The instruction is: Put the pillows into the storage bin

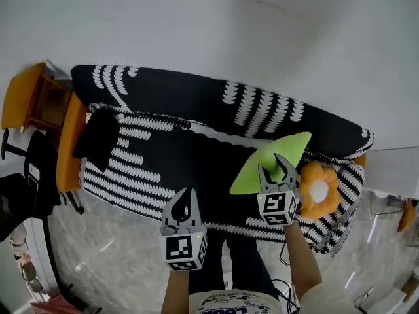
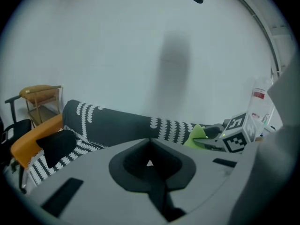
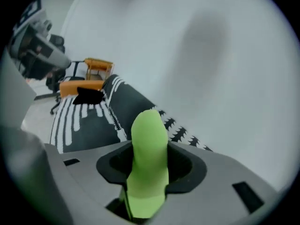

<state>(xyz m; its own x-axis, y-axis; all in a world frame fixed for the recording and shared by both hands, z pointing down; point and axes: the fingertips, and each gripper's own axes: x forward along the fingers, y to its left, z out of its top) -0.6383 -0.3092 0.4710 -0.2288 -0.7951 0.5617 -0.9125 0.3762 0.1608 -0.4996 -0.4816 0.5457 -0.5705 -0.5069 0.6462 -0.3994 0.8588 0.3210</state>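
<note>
A green leaf-shaped pillow (image 1: 288, 146) hangs above the black-and-white sofa (image 1: 196, 110), and my right gripper (image 1: 273, 169) is shut on its lower edge. In the right gripper view the green pillow (image 3: 149, 139) stands up between the jaws of the right gripper (image 3: 150, 175). An orange flower pillow (image 1: 319, 190) lies on the seat just right of that gripper. A black pillow (image 1: 98, 136) rests at the sofa's left end. My left gripper (image 1: 188, 196) is shut and holds nothing, in front of the sofa's front edge. In its own view the left gripper (image 2: 150, 163) faces the sofa back.
An orange wooden side table (image 1: 29, 97) stands left of the sofa. A black office chair (image 1: 33, 175) is in front of it. The sofa's orange arm (image 1: 69, 146) shows beside the black pillow. The grey tiled floor (image 1: 111, 247) runs along the sofa's front.
</note>
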